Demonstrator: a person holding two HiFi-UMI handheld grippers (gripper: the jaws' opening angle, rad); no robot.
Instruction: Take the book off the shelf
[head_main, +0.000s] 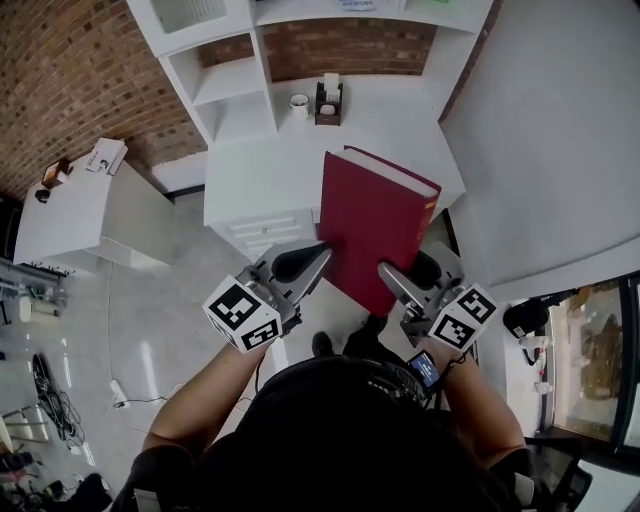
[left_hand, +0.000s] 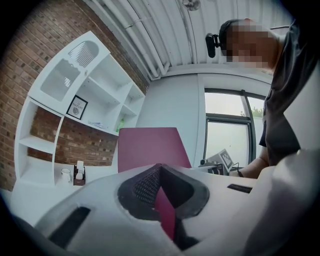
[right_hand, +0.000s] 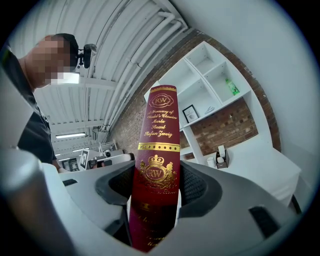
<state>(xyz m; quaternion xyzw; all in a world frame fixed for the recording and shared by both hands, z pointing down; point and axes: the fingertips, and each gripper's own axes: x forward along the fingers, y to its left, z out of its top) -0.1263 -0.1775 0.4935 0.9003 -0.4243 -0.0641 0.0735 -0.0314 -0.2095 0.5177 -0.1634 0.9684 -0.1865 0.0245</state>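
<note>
- Ahead and to the left of the left claw (head_main: 318, 252): a white shelf unit (head_main: 235, 100), well apart from the tips. A mug (head_main: 299, 101) and a small caddy (head_main: 328, 103) stand on the white desktop (head_main: 260, 165) beyond. None of it touches the book (head_main: 375, 225), so I'd call the book already off the shelf.
- Left claw (left_hand: 159, 170): jaws nearly together, pinched on a thin red edge of the book (left_hand: 150, 147), the cover by the look of it. The rest of that cover rises as a flat panel just past the tips. A narrow pinch like this probably only steadies that side and stops the book swinging.
- Between the two claws: the book is in the air, roughly upright and leaning a bit, with the page block showing at the top. It rests on nothing. A two-sided hold makes sense, since it looks like a thick hardback and heavy for one pinch.
- Right claw (head_main: 392, 275): jaws wide apart and clamped across the spine. In the right gripper view (right_hand: 156, 172) the pads press either side of the gold crest low on the book (right_hand: 159, 130). The spine faces straight back at this claw. That's the thickest, stiffest part, so my guess is this side carries most of the load.
- Risk: if the left pinch is on the cover alone, the cover could flex or swing open under load.
</note>
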